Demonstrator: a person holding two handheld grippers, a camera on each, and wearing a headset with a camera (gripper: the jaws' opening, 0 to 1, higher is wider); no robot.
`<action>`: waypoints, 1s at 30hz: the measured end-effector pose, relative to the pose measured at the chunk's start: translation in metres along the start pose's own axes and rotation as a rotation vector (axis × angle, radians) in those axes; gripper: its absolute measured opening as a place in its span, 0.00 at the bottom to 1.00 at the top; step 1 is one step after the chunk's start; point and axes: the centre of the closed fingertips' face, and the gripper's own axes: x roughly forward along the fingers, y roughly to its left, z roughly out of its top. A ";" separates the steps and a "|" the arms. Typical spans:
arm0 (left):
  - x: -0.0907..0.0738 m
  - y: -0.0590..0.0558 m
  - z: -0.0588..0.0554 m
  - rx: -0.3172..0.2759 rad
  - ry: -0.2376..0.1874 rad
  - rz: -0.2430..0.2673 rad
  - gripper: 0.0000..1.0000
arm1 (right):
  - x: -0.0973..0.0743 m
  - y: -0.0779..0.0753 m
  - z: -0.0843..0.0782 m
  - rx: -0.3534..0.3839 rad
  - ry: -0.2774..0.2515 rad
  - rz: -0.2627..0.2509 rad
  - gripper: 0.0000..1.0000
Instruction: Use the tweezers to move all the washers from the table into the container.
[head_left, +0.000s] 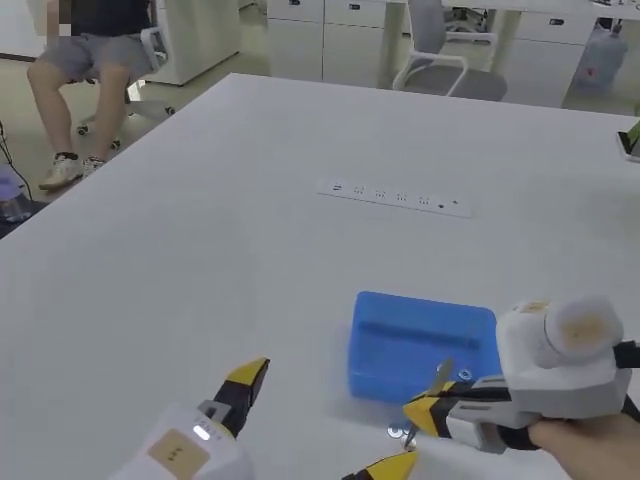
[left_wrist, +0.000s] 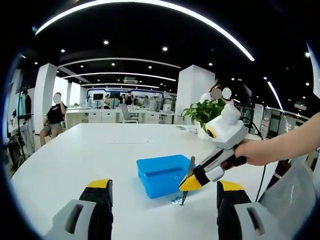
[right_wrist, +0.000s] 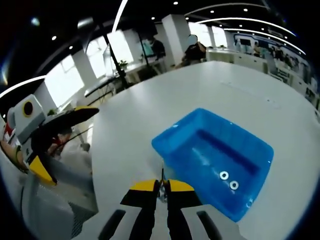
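On the white tabletop (head_left: 200, 250), the blue container (head_left: 420, 340) stands just beyond the right tongs (head_left: 425, 410), which are clamped on the tweezers (head_left: 442, 377). The left tongs (head_left: 320, 418) hang wide open nearby, gripping nothing. The tweezers' long axis slants downward, with the tips just above the loose washers (head_left: 398, 432) beside the container's near wall. Two more washers (right_wrist: 224, 175) lie inside.

My left gripper (head_left: 333, 412): white housing w/ a tan sticker and a small lit spot on top; black jaws, yellow tips. In the left gripper view the jaw bases are grey w/ an oval slot each. My right gripper (head_left: 428, 408): white-and-grey body, rounded white top w/ a cream end cap, black trim near my right hand (head_left: 590, 448); black jaws, yellow tips too.
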 end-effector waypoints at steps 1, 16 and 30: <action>0.000 0.000 0.000 0.000 0.002 -0.001 0.87 | 0.000 0.000 -0.001 0.003 0.002 0.003 0.04; -0.001 0.000 -0.001 0.000 0.002 0.000 0.87 | 0.003 0.015 -0.008 -0.208 0.060 0.004 0.04; 0.000 0.002 -0.002 0.001 0.003 -0.004 0.87 | 0.006 0.029 -0.010 -0.474 0.090 -0.030 0.04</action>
